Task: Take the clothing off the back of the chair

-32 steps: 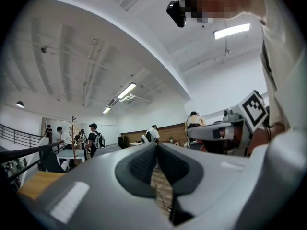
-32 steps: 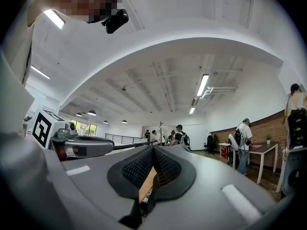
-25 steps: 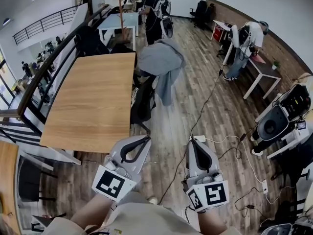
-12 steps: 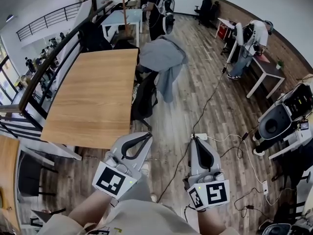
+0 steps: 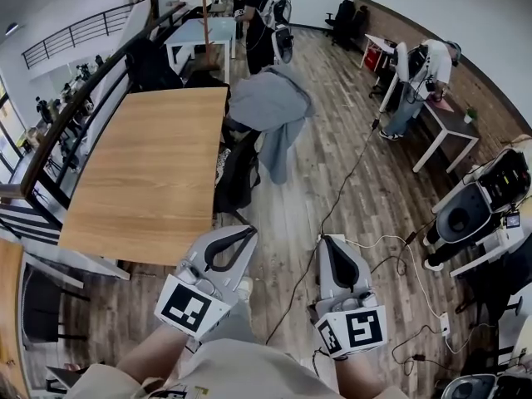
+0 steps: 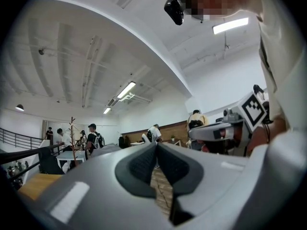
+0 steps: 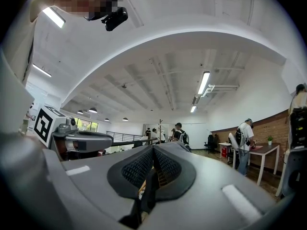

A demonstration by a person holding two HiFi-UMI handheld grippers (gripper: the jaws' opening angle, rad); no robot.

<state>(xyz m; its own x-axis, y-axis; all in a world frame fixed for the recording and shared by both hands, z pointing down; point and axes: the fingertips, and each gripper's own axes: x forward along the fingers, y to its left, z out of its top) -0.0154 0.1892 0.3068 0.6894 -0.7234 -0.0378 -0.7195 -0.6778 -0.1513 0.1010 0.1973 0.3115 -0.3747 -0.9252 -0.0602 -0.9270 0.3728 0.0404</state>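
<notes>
A grey garment [image 5: 268,105] hangs over the back of a black chair [image 5: 236,175], which stands at the right side of a wooden table [image 5: 145,165]. It is well ahead of both grippers in the head view. My left gripper [image 5: 248,233] and right gripper [image 5: 331,242] are side by side low in that view, pointing level toward the chair. Both are shut with nothing between the jaws. In the left gripper view the left gripper [image 6: 156,145] has its pads together, as does the right gripper [image 7: 153,150] in the right gripper view.
Cables [image 5: 349,181] trail over the wood floor to the right of the chair. Desks [image 5: 445,123] and equipment cases [image 5: 474,210] line the right wall. A railing [image 5: 75,115] runs left of the table. Several people [image 5: 266,15] stand at the far end.
The person has stepped forward: a shoe now shows just under the left gripper. Both grippers stay shut and side by side, and the garment still hangs on the chair.
</notes>
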